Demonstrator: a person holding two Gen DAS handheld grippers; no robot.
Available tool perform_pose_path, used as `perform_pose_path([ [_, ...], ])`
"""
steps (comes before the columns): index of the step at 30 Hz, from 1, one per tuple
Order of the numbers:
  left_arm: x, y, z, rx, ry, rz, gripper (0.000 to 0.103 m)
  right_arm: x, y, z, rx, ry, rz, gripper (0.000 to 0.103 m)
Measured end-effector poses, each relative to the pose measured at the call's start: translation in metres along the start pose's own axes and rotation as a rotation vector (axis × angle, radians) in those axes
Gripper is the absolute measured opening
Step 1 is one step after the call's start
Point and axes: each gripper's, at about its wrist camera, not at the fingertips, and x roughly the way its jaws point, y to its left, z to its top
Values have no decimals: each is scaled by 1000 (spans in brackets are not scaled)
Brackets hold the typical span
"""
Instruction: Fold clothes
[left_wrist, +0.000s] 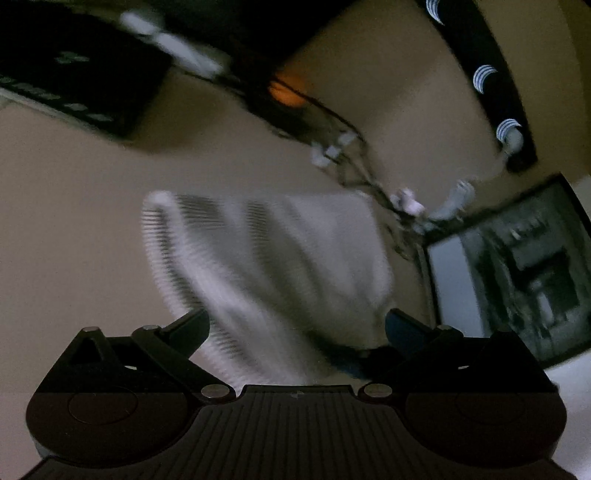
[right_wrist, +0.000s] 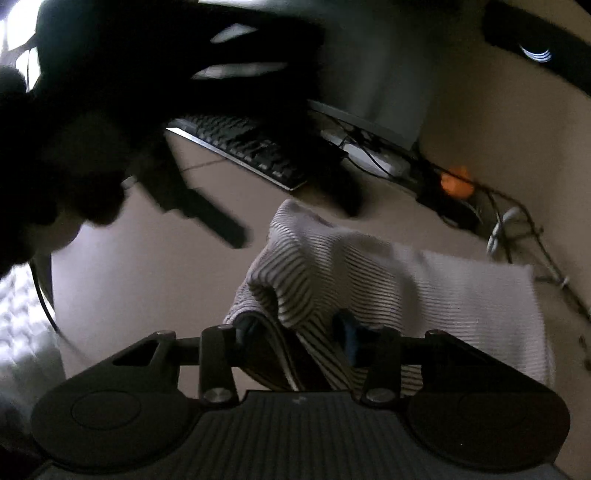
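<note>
Right jaws: the right gripper (right_wrist: 295, 332) stands partly closed, with a bunched fold of the striped garment (right_wrist: 369, 280) caught between the two fingers; cloth fills the gap and drapes down over the gripper body.
Left jaws: the left gripper (left_wrist: 297, 328) stands wide apart; the same striped garment (left_wrist: 266, 254) lies in the gap and ahead of it, but neither finger is seen pressing on it, so no hold is evident. The view is blurred.
Garment ahead of the right jaws: one part humps up just beyond the fingers, while a flatter panel spreads away to the right on the beige tabletop (right_wrist: 147, 295).
Other gripper seen from the right: a dark, blurred shape up and to the left of the jaws, its fingers near the garment's far edge.
Beyond the cloth: a keyboard (right_wrist: 243, 147), an orange object (right_wrist: 456, 181) and loose cables (right_wrist: 517, 236) lie farther out.
Step, as judged: a fold or a spreading lift; the pictures fit either.
Doing it well: keep the pinch on one edge rather than a wad, so layers stay aligned.
Risk: the far edge may drag towards the cables.
</note>
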Motion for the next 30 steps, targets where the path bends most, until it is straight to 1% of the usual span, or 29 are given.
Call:
perform_pose_path([
  [2,-1,14,-1,-45,4,36,103,1,-4,-1,14,4,17,42],
  [4,12,24,-3,-96,47,39,103,3,-5,-2,27,10,34,42],
  [6,28,26,-5,-125,91,9,103,6,-5,-1,36,13,46,42],
  [8,40,20,-7,-126,112,-13,103,8,-7,0,34,10,49,42],
  [10,44,11,-6,-107,113,-56,103,4,-6,-4,12,1,45,43],
  [12,42,1,-2,-84,109,-71,103,-6,-6,-8,-14,-18,31,52],
  [14,40,-9,3,-60,106,-86,103,-19,-5,-12,-36,-55,9,77],
  [16,40,-15,7,-55,111,-96,103,-15,1,-13,-60,-64,-16,86],
  [18,41,-19,9,-63,122,-102,103,-12,6,-14,-85,-74,-40,89],
  [21,41,-23,11,-70,127,-110,103,-7,15,-15,-123,-88,-77,89],
  [23,43,-28,11,-57,125,-111,103,-3,20,-16,-147,-98,-102,89],
  [24,44,-30,11,-50,123,-109,103,-1,23,-16,-160,-103,-114,88],
  [25,44,-30,10,-46,122,-104,103,1,25,-16,-171,-103,-127,73],
  [26,43,-29,10,-46,116,-89,103,9,22,-14,-173,-82,-143,61],
  [27,41,-28,9,-45,110,-74,103,16,19,-11,-172,-62,-154,42],
  [29,35,-21,8,-43,69,-33,103,19,9,-8,-137,-41,-123,40],
  [30,31,-16,8,-45,39,8,103,18,8,-7,-134,-41,-115,39],
])
